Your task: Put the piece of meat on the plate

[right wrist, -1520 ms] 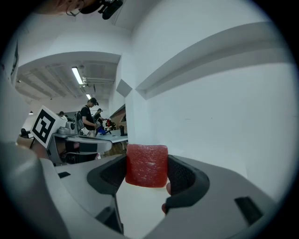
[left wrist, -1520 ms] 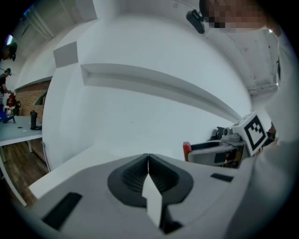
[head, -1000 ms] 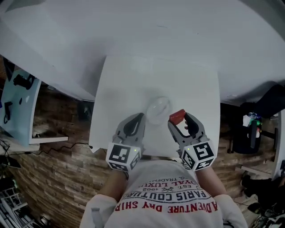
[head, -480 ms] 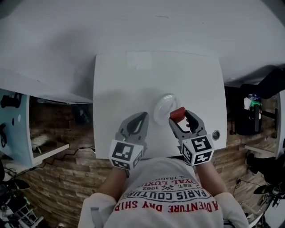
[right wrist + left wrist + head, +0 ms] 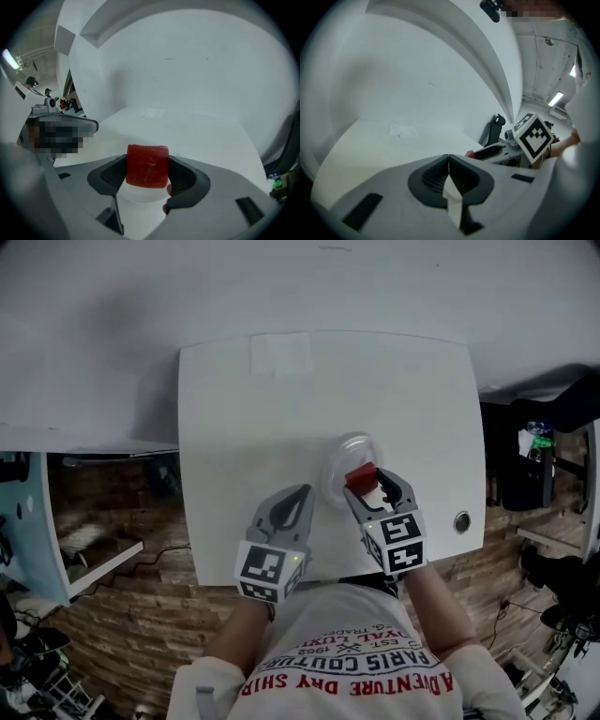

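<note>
A red block of meat [image 5: 360, 475] [image 5: 147, 166] is clamped between the jaws of my right gripper [image 5: 367, 483] [image 5: 148, 173], held just over the near edge of a small white plate [image 5: 349, 456] [image 5: 138, 193] on the white table [image 5: 253, 427]. The plate shows directly under the meat in the right gripper view. My left gripper [image 5: 298, 497] [image 5: 448, 161] hovers to the left of the plate with its jaws pressed together and nothing between them. The right gripper [image 5: 499, 151] also shows off to the side in the left gripper view.
A pale paper square [image 5: 280, 352] lies near the table's far edge. A round metal grommet [image 5: 461, 521] sits at the table's near right corner. A dark chair and bags [image 5: 548, 465] stand right of the table; a shelf [image 5: 94, 554] is on the left.
My right gripper has carried the meat left and forward, from beside the plate to over its near edge. The head view has shifted, so the table sits more centred.
</note>
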The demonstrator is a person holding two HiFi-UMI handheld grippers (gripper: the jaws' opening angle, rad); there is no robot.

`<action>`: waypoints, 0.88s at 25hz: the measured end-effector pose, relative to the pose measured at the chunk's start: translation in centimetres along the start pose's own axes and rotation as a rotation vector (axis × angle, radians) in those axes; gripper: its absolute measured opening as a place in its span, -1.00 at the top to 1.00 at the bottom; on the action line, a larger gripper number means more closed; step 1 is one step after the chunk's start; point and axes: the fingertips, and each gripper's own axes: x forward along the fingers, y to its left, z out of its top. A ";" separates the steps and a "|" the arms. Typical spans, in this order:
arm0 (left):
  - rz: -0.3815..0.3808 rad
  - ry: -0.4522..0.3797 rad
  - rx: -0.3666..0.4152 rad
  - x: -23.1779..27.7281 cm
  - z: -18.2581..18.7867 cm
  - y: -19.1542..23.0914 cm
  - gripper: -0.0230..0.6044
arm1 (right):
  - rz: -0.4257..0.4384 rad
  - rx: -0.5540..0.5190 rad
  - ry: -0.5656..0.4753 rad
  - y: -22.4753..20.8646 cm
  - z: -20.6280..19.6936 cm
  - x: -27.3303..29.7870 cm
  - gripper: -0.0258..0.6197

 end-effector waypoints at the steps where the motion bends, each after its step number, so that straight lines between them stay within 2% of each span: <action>1: 0.005 0.010 -0.001 0.3 -0.4 0.2 0.91 | 0.002 -0.001 0.015 0.0 -0.4 0.5 0.06; 12: 0.019 0.071 -0.025 2.1 -3.0 1.3 0.91 | 0.014 -0.034 0.157 -0.8 -2.7 4.6 0.06; 22: 0.019 0.092 -0.031 2.2 -3.9 0.7 0.91 | 0.038 -0.020 0.162 -0.8 -2.9 5.4 0.06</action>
